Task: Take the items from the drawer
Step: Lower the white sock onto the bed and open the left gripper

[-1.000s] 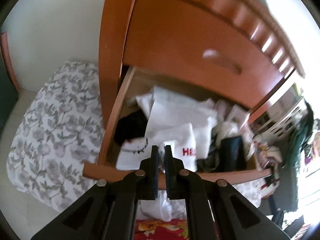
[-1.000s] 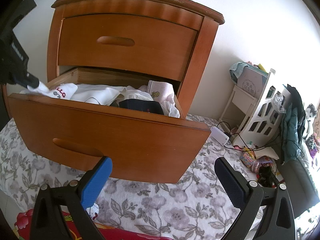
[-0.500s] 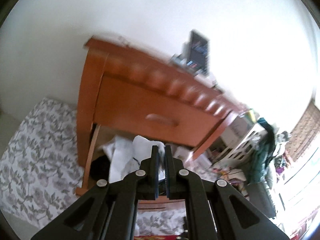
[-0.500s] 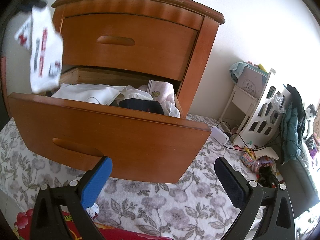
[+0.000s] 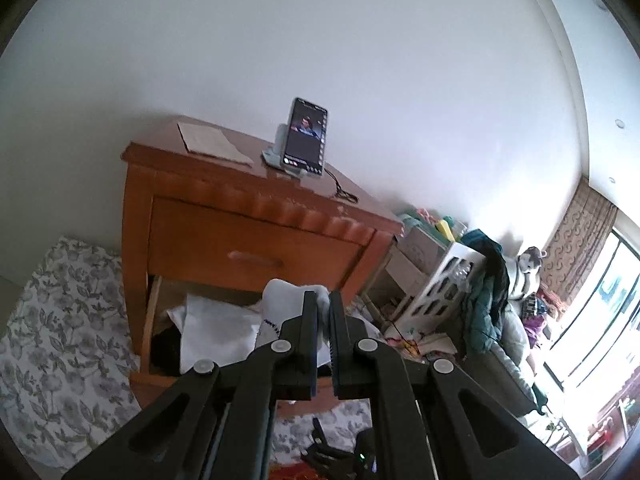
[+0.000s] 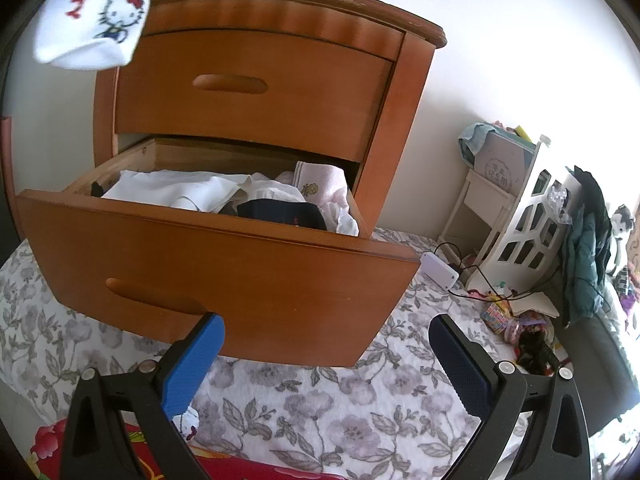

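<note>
A white sock is showing red lettering and a cartoon cat above the orange-brown wooden nightstand, grey floral bedspread, and blue-padded right claw.

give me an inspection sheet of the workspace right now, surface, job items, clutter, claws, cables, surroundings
Surface: floral cloth under the nightstand.
Job's things: lower drawer open, clothes inside; white sock held aloft.
Clutter: toys on the floor at right.
Claws: left claw shut on the sock; right claw open, empty.
Cables: black cable by a white box.
Surroundings: phone on the nightstand; white rack.
</note>
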Demonstrator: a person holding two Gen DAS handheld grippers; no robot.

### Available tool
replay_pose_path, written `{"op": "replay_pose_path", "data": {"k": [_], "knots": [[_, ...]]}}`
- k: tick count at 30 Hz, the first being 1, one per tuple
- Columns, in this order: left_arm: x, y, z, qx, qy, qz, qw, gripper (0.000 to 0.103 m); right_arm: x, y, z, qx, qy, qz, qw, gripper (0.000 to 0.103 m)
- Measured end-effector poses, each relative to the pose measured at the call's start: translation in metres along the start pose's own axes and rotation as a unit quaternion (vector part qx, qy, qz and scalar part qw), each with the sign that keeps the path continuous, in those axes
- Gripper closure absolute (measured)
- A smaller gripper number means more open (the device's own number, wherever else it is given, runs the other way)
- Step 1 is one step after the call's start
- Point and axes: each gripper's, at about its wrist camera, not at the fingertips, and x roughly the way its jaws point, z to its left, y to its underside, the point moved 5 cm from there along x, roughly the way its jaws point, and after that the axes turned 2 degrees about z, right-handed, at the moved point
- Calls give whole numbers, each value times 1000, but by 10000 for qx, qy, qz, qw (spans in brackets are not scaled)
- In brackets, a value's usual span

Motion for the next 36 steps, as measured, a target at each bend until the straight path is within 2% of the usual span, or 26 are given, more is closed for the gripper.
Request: {"op": "replay_pose_path", "data": {"k": [4, 12, 21, 31, 36], "knots": [[-1, 17, -1, -72, 109, 113, 9999, 99, 0, 0, 0, 4, -4, 3, 10000, 0], [2, 42, 8, -93, 66, 236, 9997, 99, 0, 0, 0, 3, -1, 1, 10000, 0], [34, 81, 29, -313, -46, 787, 9964, 99, 0, 0, 1, 8, -5, -1, 10000, 0], [85, 140, 57, -623, -264, 1602, 9848, 99, 1, 0, -1, -3, -17, 10, 10000, 0], [108, 162, 70, -711, -458, 1824, 9796, 99, 1, 0, -1, 12, -31, 17, 10000, 0]]}}
